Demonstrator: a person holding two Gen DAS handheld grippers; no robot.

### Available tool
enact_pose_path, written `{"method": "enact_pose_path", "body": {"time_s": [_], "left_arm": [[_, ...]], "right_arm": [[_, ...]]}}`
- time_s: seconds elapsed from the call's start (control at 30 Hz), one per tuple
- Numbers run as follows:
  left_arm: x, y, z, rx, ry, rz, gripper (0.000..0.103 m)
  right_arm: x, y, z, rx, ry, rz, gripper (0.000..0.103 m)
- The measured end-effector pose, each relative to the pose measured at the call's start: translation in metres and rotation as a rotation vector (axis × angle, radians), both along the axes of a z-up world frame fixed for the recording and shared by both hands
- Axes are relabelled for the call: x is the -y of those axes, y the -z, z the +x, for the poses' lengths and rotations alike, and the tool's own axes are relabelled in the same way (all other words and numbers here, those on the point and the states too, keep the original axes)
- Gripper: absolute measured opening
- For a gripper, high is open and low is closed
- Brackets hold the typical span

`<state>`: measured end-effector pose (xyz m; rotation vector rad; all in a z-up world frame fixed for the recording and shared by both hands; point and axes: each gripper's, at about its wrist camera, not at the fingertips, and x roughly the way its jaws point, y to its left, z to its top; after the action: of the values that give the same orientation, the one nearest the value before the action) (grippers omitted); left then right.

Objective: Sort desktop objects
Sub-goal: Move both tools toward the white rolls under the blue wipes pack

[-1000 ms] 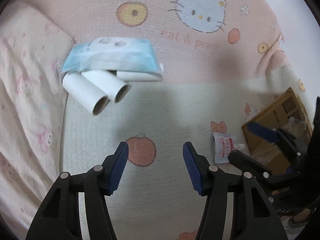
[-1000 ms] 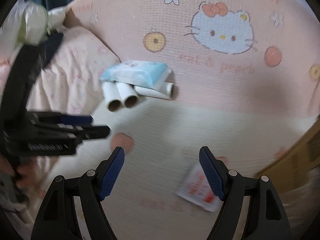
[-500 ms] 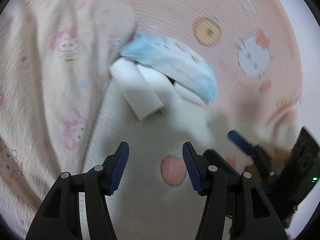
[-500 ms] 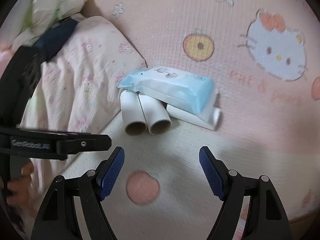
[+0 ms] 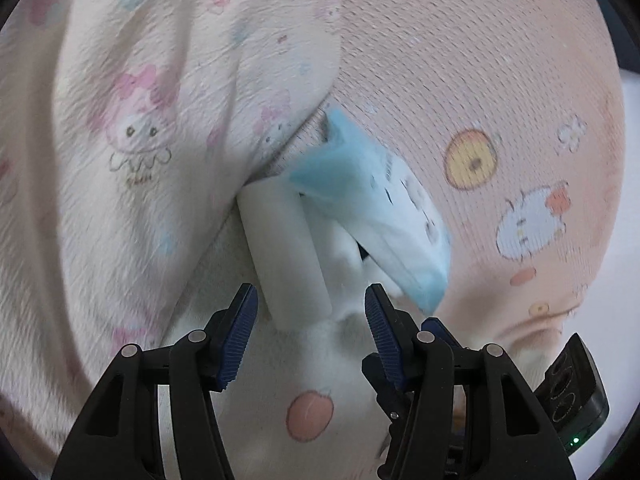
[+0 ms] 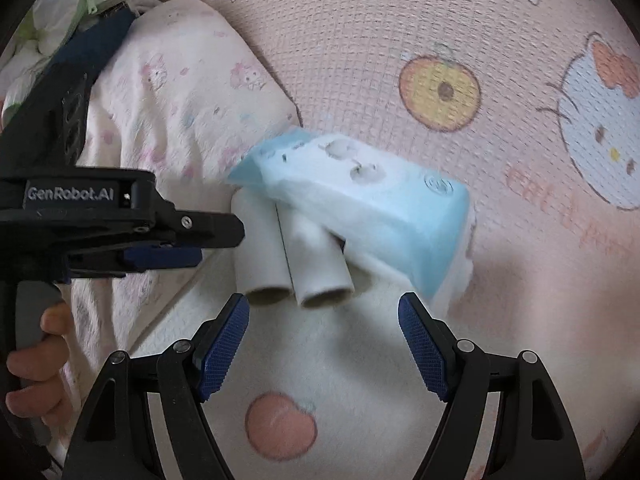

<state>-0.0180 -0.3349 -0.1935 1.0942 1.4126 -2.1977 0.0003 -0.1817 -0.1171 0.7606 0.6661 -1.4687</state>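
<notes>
Rolls (image 5: 286, 256) of white paper lie mid-frame in the left wrist view, on a blanket (image 5: 500, 80) printed with cats and oranges, with a pale blue wipes pack (image 5: 380, 220) resting across their far ends and a pillow (image 5: 140, 120) filling the upper left. The left tool (image 5: 308, 320) has its jaws wide and empty, the near end of the closest roll just ahead of the gap between its blue pads. At lower right the right tool (image 5: 436, 326) shows only in part. In the right wrist view, two rolls (image 6: 292, 256) sit side by side at centre, open ends facing the camera, and a third one seems to lie under the pack's right end. The pack (image 6: 360, 200) leans over them, just beside the pillow (image 6: 180, 100) at upper left. The right tool (image 6: 324, 328) is also spread wide with nothing in it, just short of the roll ends. The left tool (image 6: 160, 254) enters from the left edge, held by a hand (image 6: 36, 368) at lower left. Likely risks: pulling a roll out could tip the pack off, since it rests on them; the round rolls may slip or roll away on soft bedding; and the two tools, close together, could knock each other.
</notes>
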Motion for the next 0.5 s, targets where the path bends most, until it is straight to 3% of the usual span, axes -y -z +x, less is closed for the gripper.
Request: {"method": "enact_pose_path", "body": {"time_s": [0.17, 0.27, 0.4, 0.43, 0.5], "left_arm": [[0.003, 0.016, -0.011, 0.047, -0.033, 0.038, 0.06], [0.006, 0.023, -0.014, 0.037, -0.063, 0.074, 0.06], [0.003, 0.03, -0.021, 0.052, -0.072, 0.09, 0.06], [0.002, 0.031, -0.022, 0.049, -0.076, 0.094, 0.06], [0.001, 0.033, -0.022, 0.037, -0.083, 0.086, 0.059]], "right_arm": [[0.007, 0.001, -0.014, 0.064, 0.074, -0.103, 0.076], [0.006, 0.0, -0.025, 0.153, 0.107, -0.14, 0.076], [0.006, 0.004, -0.014, 0.135, 0.064, -0.127, 0.076], [0.005, 0.005, -0.013, 0.136, 0.055, -0.128, 0.074], [0.003, 0.008, -0.008, 0.169, 0.052, -0.123, 0.061]]}}
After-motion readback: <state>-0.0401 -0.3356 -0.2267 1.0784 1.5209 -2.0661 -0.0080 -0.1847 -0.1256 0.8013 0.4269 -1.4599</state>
